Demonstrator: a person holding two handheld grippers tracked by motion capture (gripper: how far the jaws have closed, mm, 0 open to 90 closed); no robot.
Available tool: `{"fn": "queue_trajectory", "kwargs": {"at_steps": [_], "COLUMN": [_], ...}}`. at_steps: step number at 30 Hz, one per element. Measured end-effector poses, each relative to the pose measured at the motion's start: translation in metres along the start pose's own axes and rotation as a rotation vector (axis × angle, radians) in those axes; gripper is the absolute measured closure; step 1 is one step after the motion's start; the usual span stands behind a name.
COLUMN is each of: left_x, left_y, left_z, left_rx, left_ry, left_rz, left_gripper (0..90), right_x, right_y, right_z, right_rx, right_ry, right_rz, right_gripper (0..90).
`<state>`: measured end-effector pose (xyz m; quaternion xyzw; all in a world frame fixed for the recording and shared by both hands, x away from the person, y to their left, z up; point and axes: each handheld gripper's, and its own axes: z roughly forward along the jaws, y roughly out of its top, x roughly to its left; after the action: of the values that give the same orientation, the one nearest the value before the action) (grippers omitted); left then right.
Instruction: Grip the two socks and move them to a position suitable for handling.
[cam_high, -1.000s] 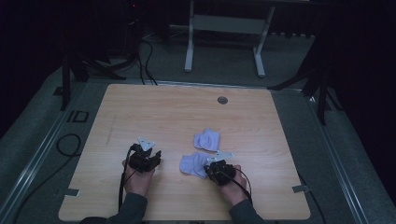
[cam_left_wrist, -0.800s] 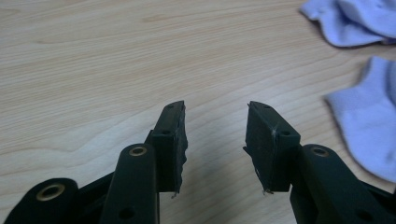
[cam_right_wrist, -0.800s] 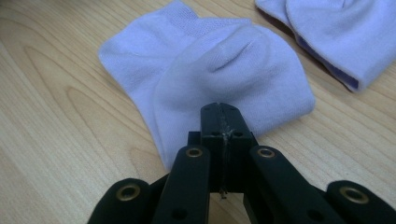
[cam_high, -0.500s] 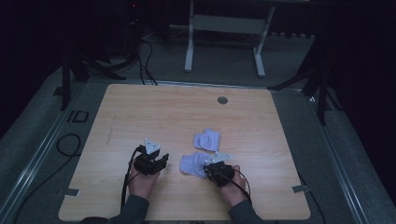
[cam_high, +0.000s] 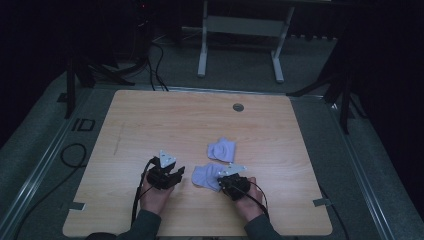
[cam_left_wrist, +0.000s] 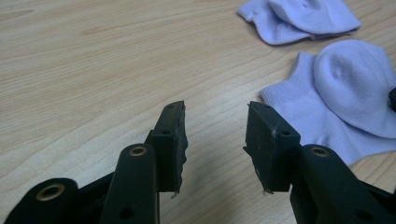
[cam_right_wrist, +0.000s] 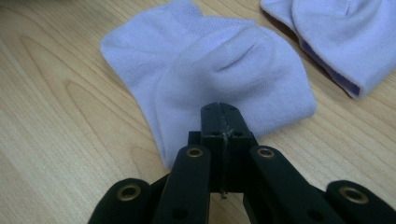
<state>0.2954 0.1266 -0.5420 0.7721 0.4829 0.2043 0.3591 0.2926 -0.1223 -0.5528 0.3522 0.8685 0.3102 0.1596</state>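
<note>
Since a second ago the left gripper (cam_high: 172, 175) has shifted a little to the right across the worktop (cam_high: 150, 125), closing toward the near sock (cam_high: 206, 176), while the right gripper (cam_high: 226, 181) has stayed where it was at that sock's near edge. In the left gripper view the left gripper's (cam_left_wrist: 215, 135) jaws stand well apart with bare wood between them, holding nothing; the near sock (cam_left_wrist: 345, 102) lies just ahead and to their right, close but not touching. In the right gripper view the right gripper's (cam_right_wrist: 220, 122) jaws are pressed together with their tips over the near edge of the near sock (cam_right_wrist: 210, 70); whether any fabric is pinched between them cannot be told. This sock is pale lilac, lying flat with its rounded heel bulge uppermost. The far sock (cam_high: 222, 149), of the same colour, lies just beyond it toward the middle of the worktop, the two near each other with a narrow strip of wood between them in the high view. A person's hands grip both tools from the near edge.
</note>
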Motion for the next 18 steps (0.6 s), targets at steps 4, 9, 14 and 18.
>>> {"fn": "queue_trajectory", "kwargs": {"at_steps": [4, 9, 14, 18], "left_x": [-0.001, -0.003, -0.009, -0.013], "left_y": [0.0, 0.0, 0.001, 0.0], "left_z": [0.0, 0.0, 0.002, 0.003], "left_rx": [-0.002, -0.006, -0.006, -0.004], "left_ry": [-0.001, -0.008, -0.024, -0.043], "left_rz": [0.006, 0.011, 0.029, 0.044], "left_gripper": [57.9, 57.9, 58.7, 63.6], "right_x": [0.0, 0.002, 0.004, 0.007], "right_y": [0.0, 0.0, 0.001, 0.001], "right_z": [0.0, 0.0, 0.0, 0.0], "right_rx": [0.001, 0.003, 0.002, 0.001], "right_ry": [0.001, 0.005, 0.017, 0.029], "right_rz": [-0.002, -0.008, -0.02, -0.041], "right_gripper": [89.8, 89.9, 89.9, 89.9]}}
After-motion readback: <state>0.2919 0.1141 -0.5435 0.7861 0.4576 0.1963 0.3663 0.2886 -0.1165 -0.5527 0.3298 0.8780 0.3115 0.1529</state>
